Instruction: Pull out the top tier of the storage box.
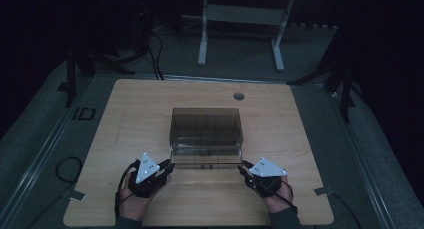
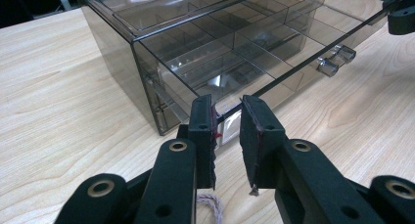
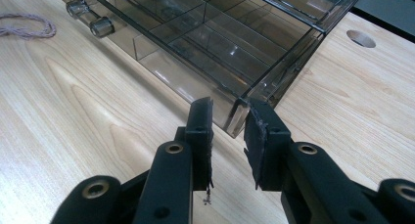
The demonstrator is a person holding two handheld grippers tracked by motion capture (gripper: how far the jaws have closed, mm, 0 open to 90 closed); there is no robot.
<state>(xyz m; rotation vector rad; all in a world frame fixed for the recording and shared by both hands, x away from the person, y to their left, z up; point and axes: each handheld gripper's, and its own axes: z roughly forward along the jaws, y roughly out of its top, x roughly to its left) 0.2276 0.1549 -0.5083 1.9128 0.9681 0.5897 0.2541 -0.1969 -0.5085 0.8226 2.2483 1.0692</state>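
The table [image 1: 150, 104] is light wood-grain laminate with rounded corners and a round cable hole [image 1: 238, 96] near its far edge. It stands on grey carpet in a dim room; the white legs of a second table frame [image 1: 202, 44] rise beyond it, and black cables [image 1: 155, 59] trail over the floor. A dark marking on the floor left of the table cannot be read reliably, and the box carries no legible label.

The smoked transparent organiser box [image 1: 206, 134] sits at the table's centre, its divided drawer [image 2: 254, 48] pulled partly out toward me. Two clear knobs [image 3: 90, 18] project from the drawer front.

Both my hands rest low on the near part of the table, forearms entering from the near edge.

- Left gripper [image 2: 227, 121]: jaws angled toward the near left corner of the drawer, spread only narrowly, with the corner edge in the gap (pad contact cannot be confirmed).
- Right gripper [image 3: 229, 121]: aimed at the near right corner, jaws likewise slightly apart astride the corner edge; I cannot tell whether they pinch it.

A pinkish braided cord [image 3: 24, 26] lies on the table beside the drawer front.
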